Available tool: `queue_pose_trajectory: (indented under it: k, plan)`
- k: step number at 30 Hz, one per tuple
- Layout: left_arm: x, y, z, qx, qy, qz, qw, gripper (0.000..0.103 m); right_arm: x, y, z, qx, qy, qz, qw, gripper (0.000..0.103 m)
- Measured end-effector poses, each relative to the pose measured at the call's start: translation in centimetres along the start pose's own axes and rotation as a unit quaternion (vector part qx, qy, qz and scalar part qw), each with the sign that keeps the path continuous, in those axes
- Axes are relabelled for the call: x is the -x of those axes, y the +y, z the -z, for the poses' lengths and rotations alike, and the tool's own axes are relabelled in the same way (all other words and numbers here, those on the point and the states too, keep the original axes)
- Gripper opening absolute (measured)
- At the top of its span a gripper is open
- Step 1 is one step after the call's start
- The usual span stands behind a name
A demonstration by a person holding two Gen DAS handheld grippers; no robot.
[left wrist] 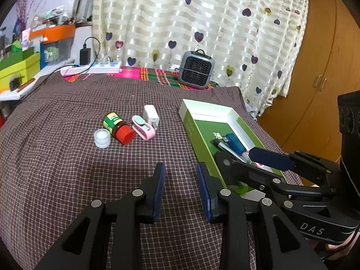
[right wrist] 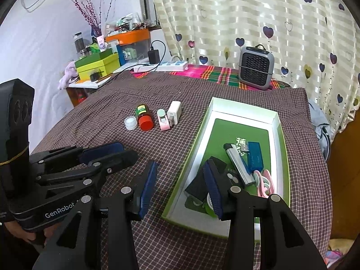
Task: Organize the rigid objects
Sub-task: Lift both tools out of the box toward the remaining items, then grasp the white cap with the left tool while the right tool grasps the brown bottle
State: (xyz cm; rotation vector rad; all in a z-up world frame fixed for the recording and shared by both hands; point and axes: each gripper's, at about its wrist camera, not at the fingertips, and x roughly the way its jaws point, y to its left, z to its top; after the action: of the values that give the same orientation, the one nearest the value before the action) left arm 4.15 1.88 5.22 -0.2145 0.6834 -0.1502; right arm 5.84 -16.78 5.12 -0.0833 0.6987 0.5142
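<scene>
A green-and-white box (right wrist: 276,121) lies on the checked cloth at the right; it also shows in the left wrist view (left wrist: 193,123). Inside lie a blue USB stick (right wrist: 255,155), a silver lighter (right wrist: 238,164), a pink item (right wrist: 265,183) and a black block (right wrist: 198,186). Left of the box stand a red-capped bottle (right wrist: 145,118), a small white jar (right wrist: 131,122), a pink clip (right wrist: 163,119) and a white charger (right wrist: 174,112). My left gripper (left wrist: 181,191) is open and empty over the cloth. My right gripper (right wrist: 180,186) is open and empty at the box's near left wall.
A grey mini heater (right wrist: 256,67) and a white power strip (right wrist: 160,66) sit at the table's back. Green boxes (right wrist: 96,65) and clutter stand on a side shelf at the left. A wooden cabinet (left wrist: 315,78) is at the right.
</scene>
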Motion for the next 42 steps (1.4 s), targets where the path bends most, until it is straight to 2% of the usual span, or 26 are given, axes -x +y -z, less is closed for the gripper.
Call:
queue_pose_trajectory:
  k: [19, 32, 42]
  plan:
    - [-0.8, 2.9, -0.5, 0.024, 0.007, -0.015, 0.9996, 0.029, -2.0, 1.2, -0.9, 0.013, 0.011, -0.019, 1.000, 0.045]
    - [-1.7, 5.4, -1.0, 0.044, 0.009, -0.023, 0.9987, 0.034, -3.4, 2.2, -1.7, 0.024, 0.014, -0.034, 0.999, 0.045]
    - [-3.2, 7.7, -2.0, 0.056, 0.014, -0.056, 0.9968, 0.040, -4.3, 2.4, -2.2, 0.027, 0.017, -0.042, 0.999, 0.045]
